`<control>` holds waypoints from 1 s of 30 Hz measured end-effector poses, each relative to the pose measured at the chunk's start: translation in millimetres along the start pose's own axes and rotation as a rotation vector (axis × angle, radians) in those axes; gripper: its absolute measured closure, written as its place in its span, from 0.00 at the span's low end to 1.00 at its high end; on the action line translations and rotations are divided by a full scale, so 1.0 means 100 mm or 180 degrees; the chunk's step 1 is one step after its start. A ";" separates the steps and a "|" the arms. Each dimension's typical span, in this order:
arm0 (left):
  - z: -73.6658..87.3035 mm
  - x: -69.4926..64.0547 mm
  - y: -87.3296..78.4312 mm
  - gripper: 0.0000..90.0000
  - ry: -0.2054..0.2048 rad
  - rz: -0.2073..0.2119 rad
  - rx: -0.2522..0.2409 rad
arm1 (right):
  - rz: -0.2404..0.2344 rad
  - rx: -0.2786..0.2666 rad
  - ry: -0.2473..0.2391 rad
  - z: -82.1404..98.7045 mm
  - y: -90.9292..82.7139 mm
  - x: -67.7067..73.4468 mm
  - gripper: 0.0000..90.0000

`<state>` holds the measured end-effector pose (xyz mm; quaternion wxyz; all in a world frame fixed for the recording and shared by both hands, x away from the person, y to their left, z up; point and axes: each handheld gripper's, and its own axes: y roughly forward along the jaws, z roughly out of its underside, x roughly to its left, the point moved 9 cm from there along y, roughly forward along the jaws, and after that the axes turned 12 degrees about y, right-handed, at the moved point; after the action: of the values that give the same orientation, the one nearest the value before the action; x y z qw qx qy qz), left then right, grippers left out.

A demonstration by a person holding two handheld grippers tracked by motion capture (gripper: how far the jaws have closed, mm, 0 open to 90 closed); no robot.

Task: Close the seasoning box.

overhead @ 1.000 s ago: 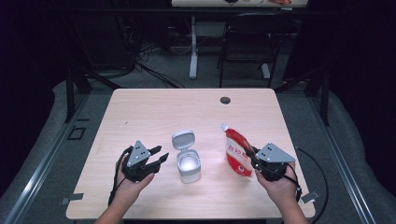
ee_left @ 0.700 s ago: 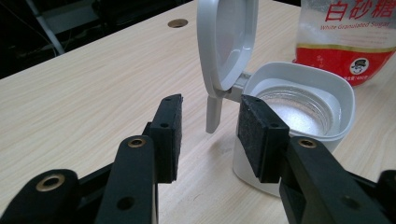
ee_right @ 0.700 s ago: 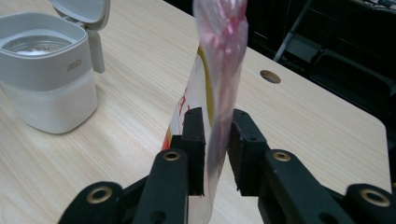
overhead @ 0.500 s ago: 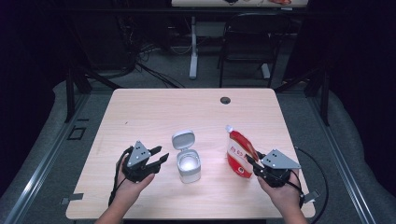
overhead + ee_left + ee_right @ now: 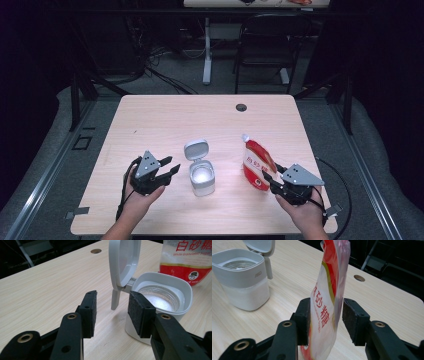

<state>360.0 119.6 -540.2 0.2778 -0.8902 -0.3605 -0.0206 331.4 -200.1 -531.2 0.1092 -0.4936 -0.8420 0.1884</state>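
Note:
A red and white sugar pouch (image 5: 256, 162) stands upright on the table right of centre. My right gripper (image 5: 270, 176) is at its near right side. In the right gripper view the pouch (image 5: 329, 290) is between the jaws of the right gripper (image 5: 325, 317); these have just been opening, and a gap shows at the right pad (image 5: 352, 320). A white container (image 5: 201, 177) with its flip lid (image 5: 196, 149) raised stands at table centre. My left gripper (image 5: 170, 167) sits open just left of it. In the left gripper view the left gripper (image 5: 111, 312) holds nothing and the container (image 5: 162, 297) is behind its right pad.
The light wooden table (image 5: 200, 120) has a round cable hole (image 5: 241, 107) near its far edge. Behind the table stand a black chair (image 5: 265, 45) and a white desk leg (image 5: 207, 50), with cables on the floor. Dark floor surrounds the table.
The right gripper's jaws have opened off the sugar pouch, and the hand has drawn back slightly toward the near right. The pouch stays standing. The left gripper has kept its place.

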 end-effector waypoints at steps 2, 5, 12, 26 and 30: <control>0.00 0.00 0.00 0.66 -0.0001 0.0009 0.0006 | -0.0007 -0.0009 0.0011 0.00 -0.03 0.01 0.64; 0.00 0.01 -0.01 0.66 -0.0014 0.0004 -0.0001 | -0.0011 -0.0036 0.0074 -0.01 -0.07 0.02 0.61; 0.01 0.02 -0.01 0.65 -0.0031 0.0004 -0.0001 | -0.0006 -0.0036 0.0131 0.04 -0.13 0.01 0.59; 0.03 0.01 0.00 0.65 -0.0052 0.0036 0.0012 | -0.0014 0.0201 0.0134 0.34 -0.16 0.06 0.70; 0.03 0.01 0.00 0.65 -0.0058 0.0036 0.0010 | 0.0003 0.0237 0.0110 0.38 -0.18 0.09 0.70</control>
<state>360.0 122.0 -542.4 0.2761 -0.8919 -0.3580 -0.0102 299.1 -208.4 -557.8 0.1420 -0.4928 -0.8321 0.2111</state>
